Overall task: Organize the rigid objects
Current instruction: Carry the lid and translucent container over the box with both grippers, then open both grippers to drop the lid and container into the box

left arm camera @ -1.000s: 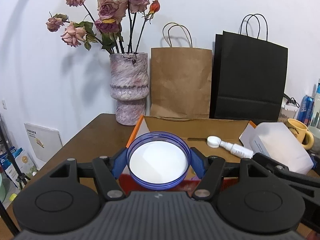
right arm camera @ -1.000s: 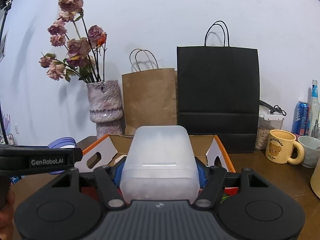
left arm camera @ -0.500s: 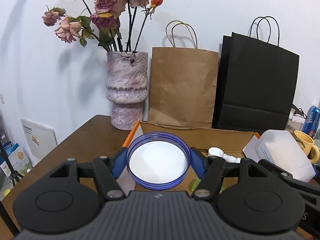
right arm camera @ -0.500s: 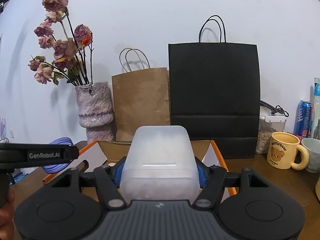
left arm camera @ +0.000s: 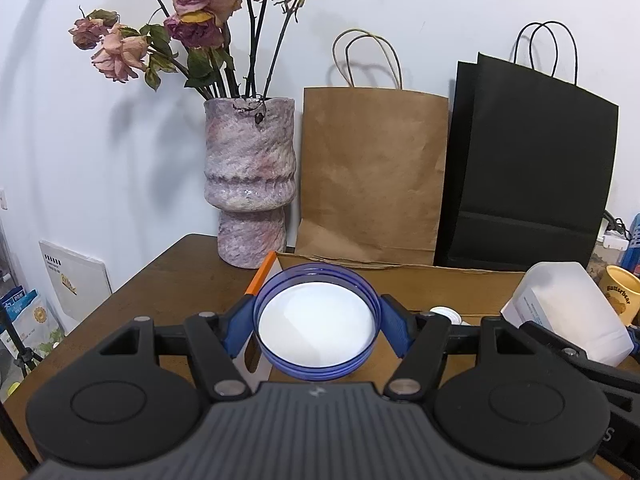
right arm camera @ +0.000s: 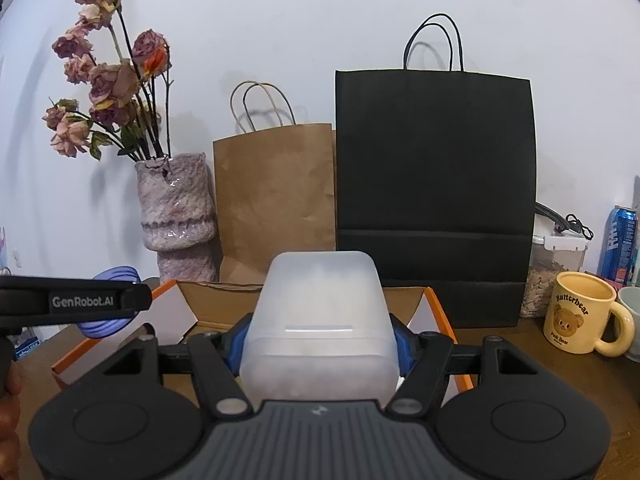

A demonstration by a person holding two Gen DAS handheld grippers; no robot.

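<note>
Gripping the blue lid edge to edge, my left claw was clamped on it, pads pressed against the rim, its white inside facing me. My right claw was likewise clamped, on the frosted tub, which filled the gap between the blue pads.

Outward from both lay the open box, cardboard with orange edges. Over the past second both claws had slid forward toward it: the box's inside, plain a second before, had mostly dropped behind my lid, leaving only the tip of a white brush showing. The vase and the two paper bags behind had swelled in both views. Neither grip had altered.

I judged that lid and tub were now over or just short of the box's near edge, so the carry was nearly done and the lowering and release remained. The mug stood off to the right, clear of my path.
</note>
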